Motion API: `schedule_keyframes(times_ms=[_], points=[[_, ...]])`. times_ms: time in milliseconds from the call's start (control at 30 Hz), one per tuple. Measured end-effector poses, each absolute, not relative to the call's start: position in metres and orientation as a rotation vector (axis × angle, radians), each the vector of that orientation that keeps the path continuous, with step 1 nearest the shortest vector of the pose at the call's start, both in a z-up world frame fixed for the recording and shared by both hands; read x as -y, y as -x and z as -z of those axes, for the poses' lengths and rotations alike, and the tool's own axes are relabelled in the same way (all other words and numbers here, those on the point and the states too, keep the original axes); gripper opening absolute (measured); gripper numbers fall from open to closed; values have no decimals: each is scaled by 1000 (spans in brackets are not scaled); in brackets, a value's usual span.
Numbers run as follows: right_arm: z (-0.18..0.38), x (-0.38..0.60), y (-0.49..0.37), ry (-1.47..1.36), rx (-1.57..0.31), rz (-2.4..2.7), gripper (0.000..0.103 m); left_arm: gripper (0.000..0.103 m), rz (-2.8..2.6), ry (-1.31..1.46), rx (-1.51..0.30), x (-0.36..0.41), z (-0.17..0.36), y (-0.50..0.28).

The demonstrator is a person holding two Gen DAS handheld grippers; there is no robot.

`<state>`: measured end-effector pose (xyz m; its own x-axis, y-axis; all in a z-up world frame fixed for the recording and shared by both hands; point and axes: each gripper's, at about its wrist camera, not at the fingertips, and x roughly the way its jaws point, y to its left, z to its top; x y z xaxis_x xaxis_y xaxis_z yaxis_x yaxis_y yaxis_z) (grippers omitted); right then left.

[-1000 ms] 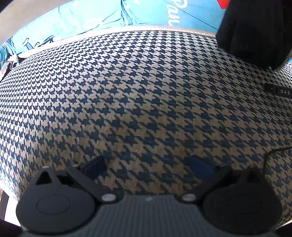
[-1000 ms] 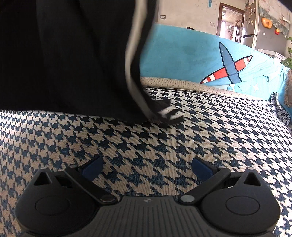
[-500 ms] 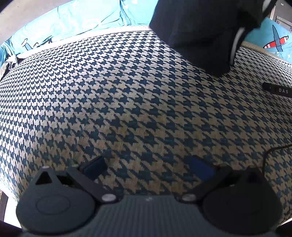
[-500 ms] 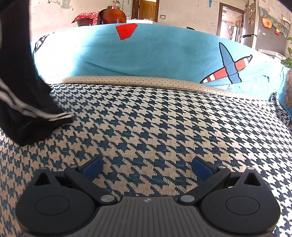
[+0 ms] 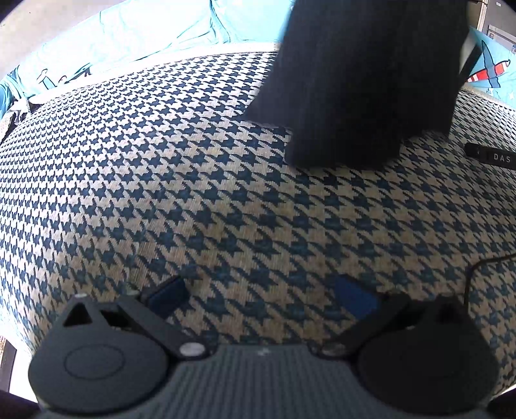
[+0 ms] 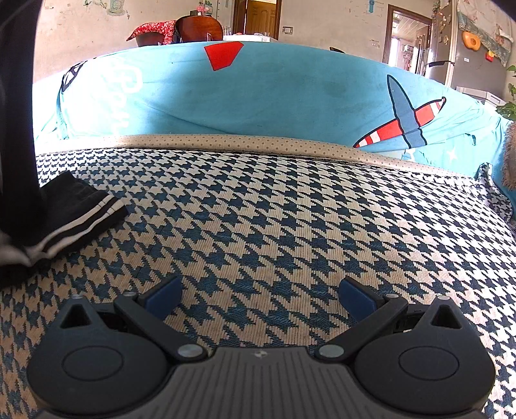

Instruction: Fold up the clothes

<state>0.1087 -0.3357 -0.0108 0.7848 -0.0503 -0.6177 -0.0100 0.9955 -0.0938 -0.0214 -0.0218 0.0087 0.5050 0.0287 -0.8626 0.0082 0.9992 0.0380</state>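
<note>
Your left gripper (image 5: 261, 295) sits low over the houndstooth cover (image 5: 161, 180) with its blue pads (image 5: 354, 298) spread wide and nothing between them. A thin black cable (image 5: 477, 270) curls in just beside its right side. Your right gripper (image 6: 259, 295) is also spread wide and empty, with only bare cover between its pads (image 6: 163, 295).

Ahead of your left gripper, the black garment (image 5: 361, 83) hangs down into the upper right of the view; its lower edge looks to meet the cover, though you cannot tell how much of it rests there. What holds it up is out of view. Just right of it lies a small black label (image 5: 493, 156) lettered "DAS".

From your right gripper, the same garment (image 6: 64, 212) is off to the left: a folded end with white stripes (image 6: 80, 225) lies on the cover, and a dark length rises along the left edge of the view. The stretch of cover straight ahead carries nothing.

Past the cover runs a beige dotted band (image 6: 242, 141), then a turquoise cushion (image 6: 258, 93) with a red patch (image 6: 224, 54) and a striped plane print (image 6: 406, 119). Beyond that stand a wooden chair (image 6: 198, 29) draped in red cloth, two open doorways (image 6: 406, 45), and a fridge (image 6: 474, 58) with magnets at far right.
</note>
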Motion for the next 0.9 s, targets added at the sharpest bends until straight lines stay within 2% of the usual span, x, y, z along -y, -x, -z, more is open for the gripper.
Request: schedule_keyframes(times_ms=[333,900], points=[[12,336,-108,94,-669,22,103,103,-20,-51,-1030,38,0,31],[12,336,-108,94,-668,21,103,103,-15,-53,-1036,24,1,32]])
